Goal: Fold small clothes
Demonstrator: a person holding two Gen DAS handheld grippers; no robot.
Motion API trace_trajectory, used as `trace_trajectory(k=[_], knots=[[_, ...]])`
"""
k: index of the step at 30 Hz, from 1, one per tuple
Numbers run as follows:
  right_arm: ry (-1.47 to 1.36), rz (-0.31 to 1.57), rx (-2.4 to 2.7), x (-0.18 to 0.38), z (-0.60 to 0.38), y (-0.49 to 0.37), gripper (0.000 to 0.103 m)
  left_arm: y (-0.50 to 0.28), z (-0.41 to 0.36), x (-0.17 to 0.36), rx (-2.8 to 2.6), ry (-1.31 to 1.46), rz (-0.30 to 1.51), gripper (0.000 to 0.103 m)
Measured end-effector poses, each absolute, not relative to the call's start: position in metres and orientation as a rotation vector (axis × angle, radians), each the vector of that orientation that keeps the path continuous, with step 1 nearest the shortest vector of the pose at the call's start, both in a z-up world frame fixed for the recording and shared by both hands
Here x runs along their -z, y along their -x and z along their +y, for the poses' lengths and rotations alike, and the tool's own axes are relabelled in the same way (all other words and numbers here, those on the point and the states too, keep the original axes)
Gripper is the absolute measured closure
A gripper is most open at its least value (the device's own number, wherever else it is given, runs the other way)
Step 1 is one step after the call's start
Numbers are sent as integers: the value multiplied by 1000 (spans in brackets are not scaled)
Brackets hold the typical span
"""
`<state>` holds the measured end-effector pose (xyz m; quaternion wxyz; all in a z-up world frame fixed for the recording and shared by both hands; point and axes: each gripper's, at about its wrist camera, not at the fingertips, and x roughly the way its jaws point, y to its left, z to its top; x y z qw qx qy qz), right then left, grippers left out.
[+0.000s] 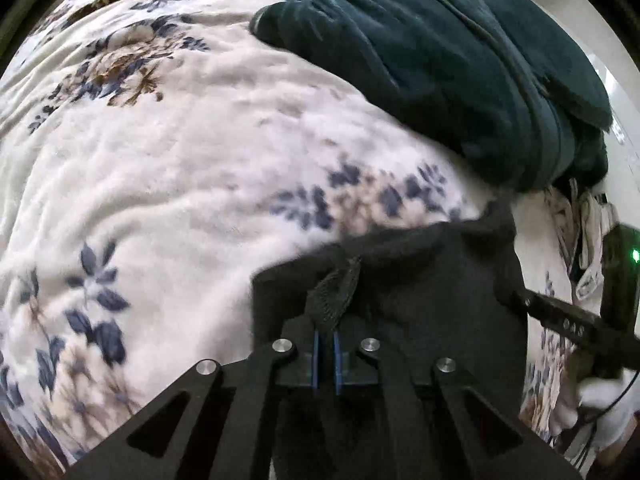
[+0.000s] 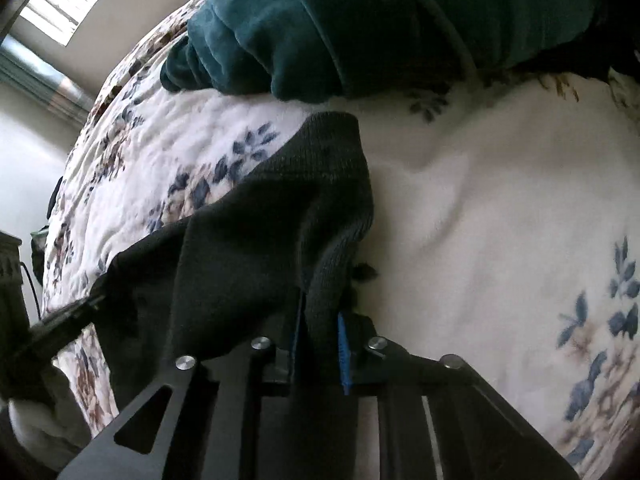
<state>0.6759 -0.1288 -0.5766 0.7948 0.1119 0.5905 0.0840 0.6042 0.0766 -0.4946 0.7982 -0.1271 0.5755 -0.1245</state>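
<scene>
The garment (image 1: 420,280) is a small dark knit piece, near black, with a ribbed edge and a mesh tab showing in my left view; it is bunched and stretched between both of my tools. It lies over a bed (image 1: 160,180) covered in a white quilt with blue and brown flowers. A heap of teal fleece (image 1: 460,60) sits at twelve to one o'clock, just beyond the garment, in both views. My left hand-held gripper (image 1: 327,354) has its blue pads nearly together, pinching the mesh tab at six o'clock. My right hand-held gripper (image 2: 320,340) is clamped on a thick fold of the ribbed edge, which rises from it toward twelve o'clock.
</scene>
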Motion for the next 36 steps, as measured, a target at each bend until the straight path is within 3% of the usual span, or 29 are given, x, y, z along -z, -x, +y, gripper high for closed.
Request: trace_trajectory(k=[6, 10, 11, 12, 15, 17, 19, 28, 36], knots=[[-236, 1332, -125, 591, -129, -696, 90, -630, 79, 529, 282, 305, 1336, 95], [-262, 1381, -134, 584, -137, -689, 64, -606, 99, 512, 302, 445, 1322, 81], [-283, 1378, -149, 578, -141, -681, 54, -592, 106, 502, 309, 482, 1305, 81], [-306, 1374, -169, 569, -146, -668, 50, -574, 114, 491, 314, 507, 1289, 81], [-366, 1397, -185, 554, -161, -618, 47, -513, 128, 466, 329, 542, 1266, 77], [-405, 1426, -188, 550, -170, -584, 47, -463, 135, 456, 336, 560, 1279, 58], [-459, 1461, -184, 548, -180, -536, 47, -407, 136, 451, 331, 553, 1325, 51], [-728, 1705, -63, 571, -200, -295, 47, -232, 120, 472, 258, 563, 1585, 51], [-700, 1768, -49, 619, -179, -198, 47, -195, 81, 503, 225, 454, 1588, 54]])
